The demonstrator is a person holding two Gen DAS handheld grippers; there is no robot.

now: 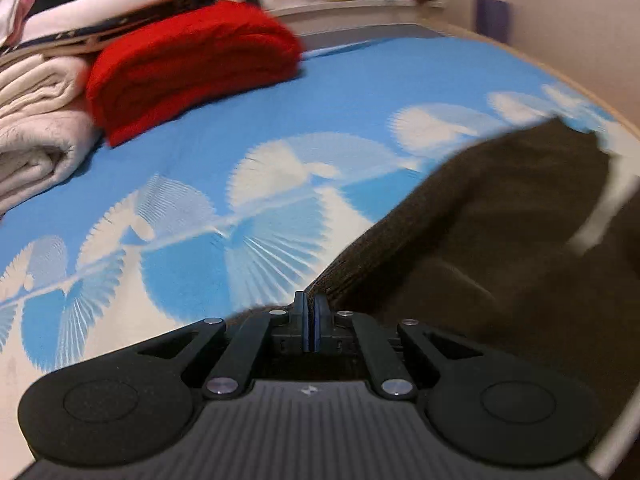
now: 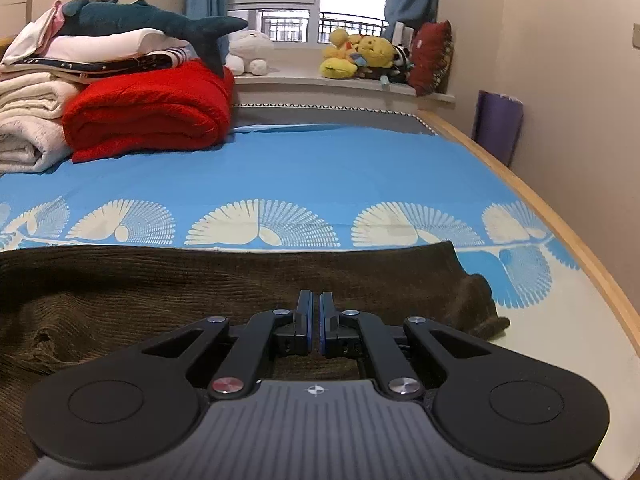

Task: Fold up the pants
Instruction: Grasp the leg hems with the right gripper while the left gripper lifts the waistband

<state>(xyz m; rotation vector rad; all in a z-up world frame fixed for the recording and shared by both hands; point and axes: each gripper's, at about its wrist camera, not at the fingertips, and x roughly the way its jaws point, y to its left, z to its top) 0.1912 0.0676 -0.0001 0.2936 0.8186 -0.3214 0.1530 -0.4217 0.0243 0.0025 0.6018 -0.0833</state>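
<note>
From the left wrist we see our left gripper (image 1: 310,312) with its fingers pressed together, pinching an edge of the brown pants (image 1: 480,216). The pants stretch away to the right and look lifted and blurry over the blue sheet (image 1: 320,92).

From the right wrist we see our right gripper (image 2: 315,312) almost closed, with a thin gap. We cannot tell if it pinches cloth. The pants (image 2: 200,280) lie flat right under it, long side running left to right. Both grippers are at the pants.

Left gripper (image 1: 311,306) closed, right gripper (image 2: 315,306) near-closed.
</note>
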